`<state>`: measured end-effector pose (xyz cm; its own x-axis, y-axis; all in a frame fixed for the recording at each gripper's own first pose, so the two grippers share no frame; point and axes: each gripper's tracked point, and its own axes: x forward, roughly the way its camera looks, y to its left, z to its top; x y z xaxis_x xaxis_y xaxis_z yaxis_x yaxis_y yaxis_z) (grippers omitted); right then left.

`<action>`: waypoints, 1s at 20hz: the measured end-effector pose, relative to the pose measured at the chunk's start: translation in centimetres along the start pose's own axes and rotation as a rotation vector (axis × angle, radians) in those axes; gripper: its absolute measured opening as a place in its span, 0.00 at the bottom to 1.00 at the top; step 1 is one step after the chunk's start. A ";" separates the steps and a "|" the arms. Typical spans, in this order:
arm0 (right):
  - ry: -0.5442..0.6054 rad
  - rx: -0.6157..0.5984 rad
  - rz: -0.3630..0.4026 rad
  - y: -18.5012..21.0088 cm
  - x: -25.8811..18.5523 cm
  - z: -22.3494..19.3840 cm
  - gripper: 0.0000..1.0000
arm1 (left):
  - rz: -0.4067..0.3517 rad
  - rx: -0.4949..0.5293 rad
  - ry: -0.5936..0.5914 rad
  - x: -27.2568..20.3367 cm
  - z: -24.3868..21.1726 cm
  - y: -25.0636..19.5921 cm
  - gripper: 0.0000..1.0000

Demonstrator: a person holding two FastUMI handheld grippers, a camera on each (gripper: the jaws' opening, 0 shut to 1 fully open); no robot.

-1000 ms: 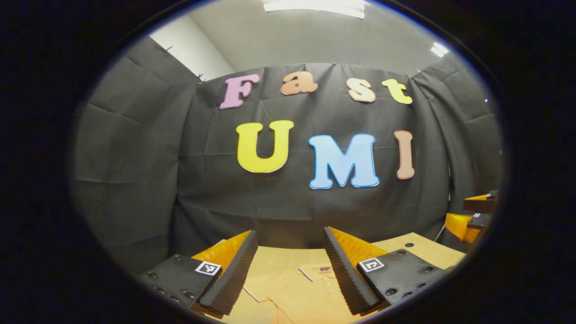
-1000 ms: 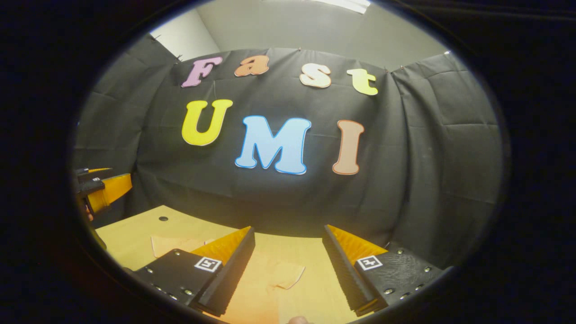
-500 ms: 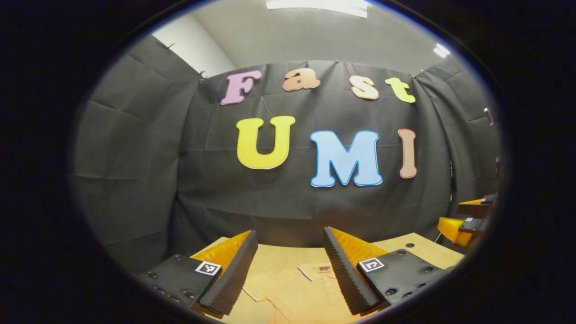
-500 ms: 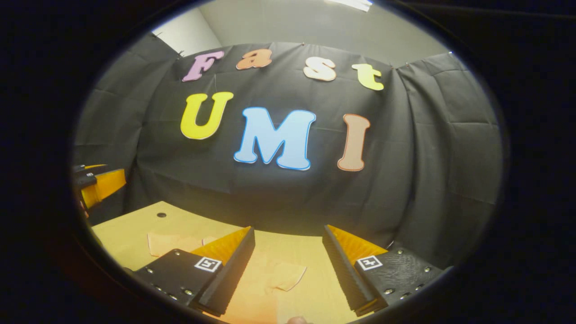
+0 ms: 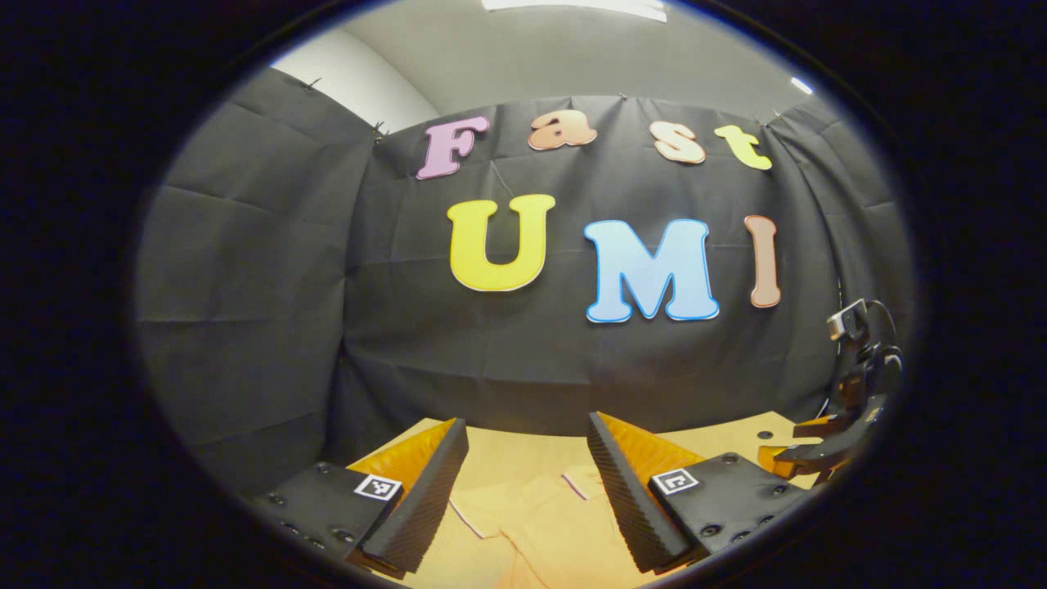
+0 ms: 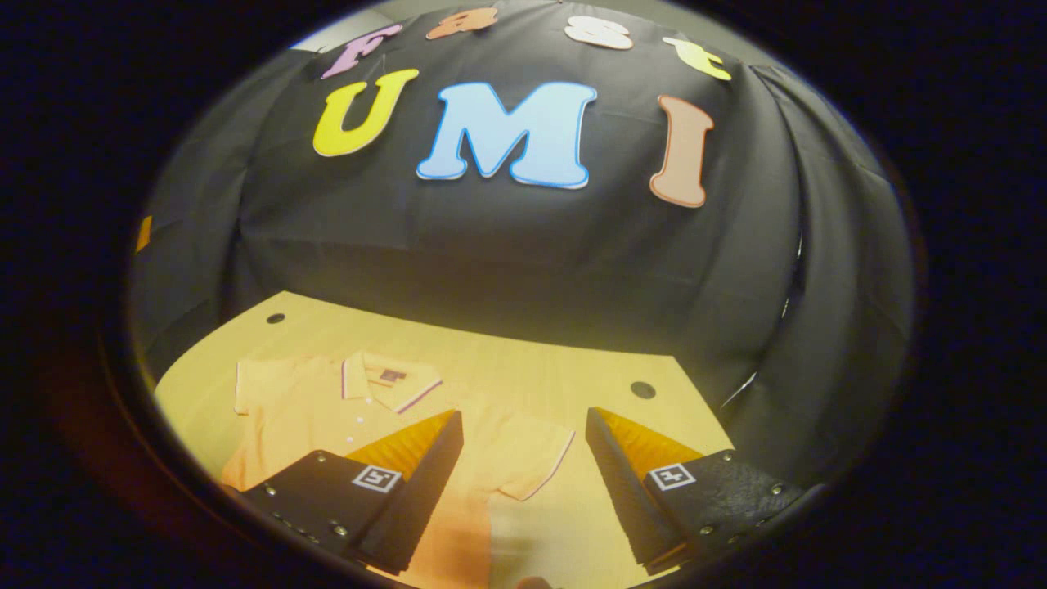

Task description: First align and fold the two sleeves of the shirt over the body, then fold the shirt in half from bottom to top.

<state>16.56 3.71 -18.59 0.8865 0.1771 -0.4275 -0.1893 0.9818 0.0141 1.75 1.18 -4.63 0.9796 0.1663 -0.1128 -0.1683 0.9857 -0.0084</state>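
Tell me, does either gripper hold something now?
Nothing is held. The left gripper and right gripper are open above the flat orange polo shirt.

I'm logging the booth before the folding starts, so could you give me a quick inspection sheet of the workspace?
Surface: pale wooden table with two round holes.
Job's things: shirt lies flat, collar toward the wall, right sleeve spread out, nothing folded yet.
Clutter: nothing seen.
Grippers: left hand-held gripper open above the shirt; right hand-held gripper open above the sleeve; neither touches cloth.
Cables: a cable loops on the other gripper in the left gripper view.
Surroundings: black cloth wall; ceiling light.
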 end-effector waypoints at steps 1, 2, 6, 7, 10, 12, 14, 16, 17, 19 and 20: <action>0.036 0.020 0.004 -0.2 1.1 -0.9 0.94 | 0.007 0.005 0.006 -0.2 -0.2 0.1 0.97; 0.068 0.042 0.006 -0.5 2.0 -2.0 0.94 | 0.014 0.011 0.011 -0.5 -0.5 0.1 0.97; 0.176 0.101 -0.010 -1.6 6.5 -5.5 0.94 | 0.035 0.022 0.028 -1.5 -1.0 0.0 0.98; 0.203 0.118 -0.013 -1.9 7.4 -6.2 0.94 | 0.039 0.022 0.034 -1.7 -1.1 -0.1 0.98; 0.301 0.197 -0.028 -2.4 10.5 -9.2 0.94 | 0.048 0.030 0.050 -2.7 -1.6 -0.5 0.98; 0.352 0.246 -0.047 -3.0 11.9 -10.7 0.94 | 0.053 0.036 0.058 -3.2 -2.0 -0.7 0.98; 0.378 0.256 -0.073 -3.7 12.8 -11.8 0.94 | 0.056 0.037 0.067 -3.6 -2.3 -0.9 0.98; 0.390 0.262 -0.081 -3.8 13.2 -12.2 0.94 | 0.057 0.032 0.071 -3.8 -2.6 -1.1 0.98; 0.380 0.255 -0.086 -4.0 13.3 -12.1 0.95 | 0.056 0.031 0.071 -3.9 -2.5 -1.1 0.98; 0.381 0.240 -0.080 -3.7 13.2 -12.2 0.94 | 0.052 0.028 0.071 -3.8 -2.6 -1.1 0.95; 0.383 0.241 -0.079 -3.6 13.3 -12.1 0.94 | 0.049 0.026 0.072 -3.8 -2.7 -1.2 0.98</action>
<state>23.92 1.67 -35.24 0.6658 0.1079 -0.7383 0.0157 0.9872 0.1584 -2.10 -0.73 -6.83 0.9597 0.2129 -0.1834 -0.2121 0.9769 0.0243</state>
